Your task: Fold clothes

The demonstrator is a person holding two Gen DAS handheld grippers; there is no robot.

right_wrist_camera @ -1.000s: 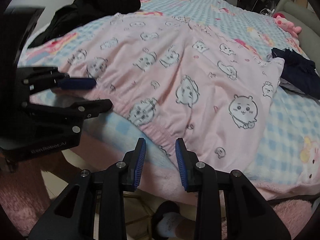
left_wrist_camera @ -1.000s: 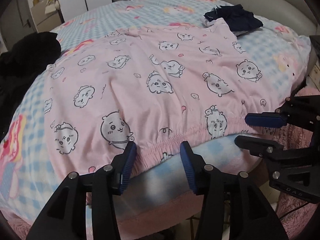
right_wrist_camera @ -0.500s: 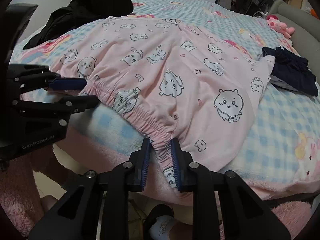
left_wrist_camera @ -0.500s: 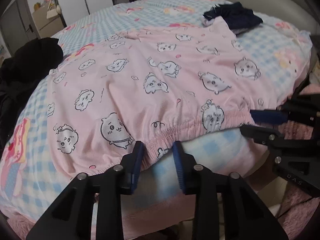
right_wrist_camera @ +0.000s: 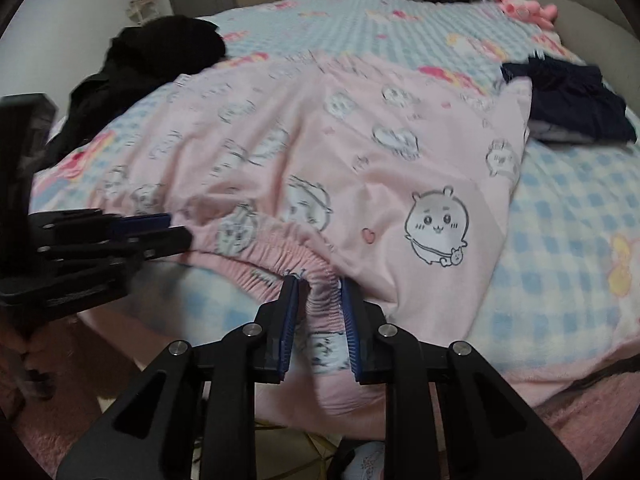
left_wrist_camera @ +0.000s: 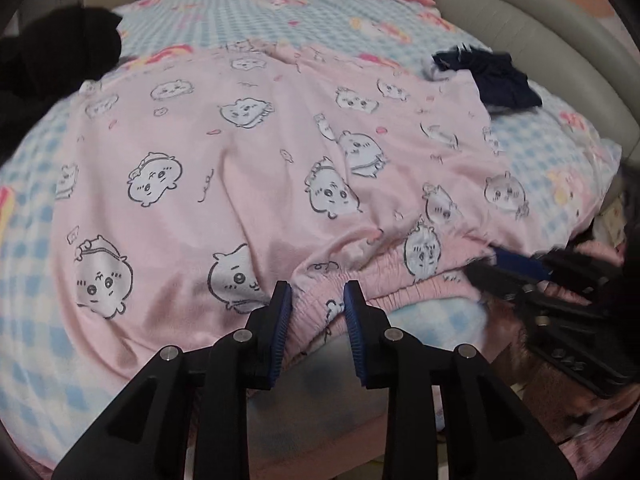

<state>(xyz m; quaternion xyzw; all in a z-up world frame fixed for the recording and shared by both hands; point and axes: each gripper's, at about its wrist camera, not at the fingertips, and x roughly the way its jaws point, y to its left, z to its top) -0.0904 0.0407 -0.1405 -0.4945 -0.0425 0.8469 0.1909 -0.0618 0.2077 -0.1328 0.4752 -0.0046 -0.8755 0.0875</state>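
While level at the bed edge, both grippers (left [left_wrist_camera: 318,304], right [right_wrist_camera: 318,300]) narrowed onto the pajama waistband [right_wrist_camera: 280,258].

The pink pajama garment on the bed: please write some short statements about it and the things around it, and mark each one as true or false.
1. The pink garment has a cartoon animal print. True.
2. The left gripper and the right gripper both have the elastic waistband between their fingers. True.
3. The dark navy clothing lies on top of the middle of the pink garment. False: it lies at the garment's far right corner, mostly on the checked bedcover.
4. The black clothing is folded into a neat square. False: it is a loose heap at the left edge of the bed.
5. A pink plush toy lies at the far end of the bed. True.
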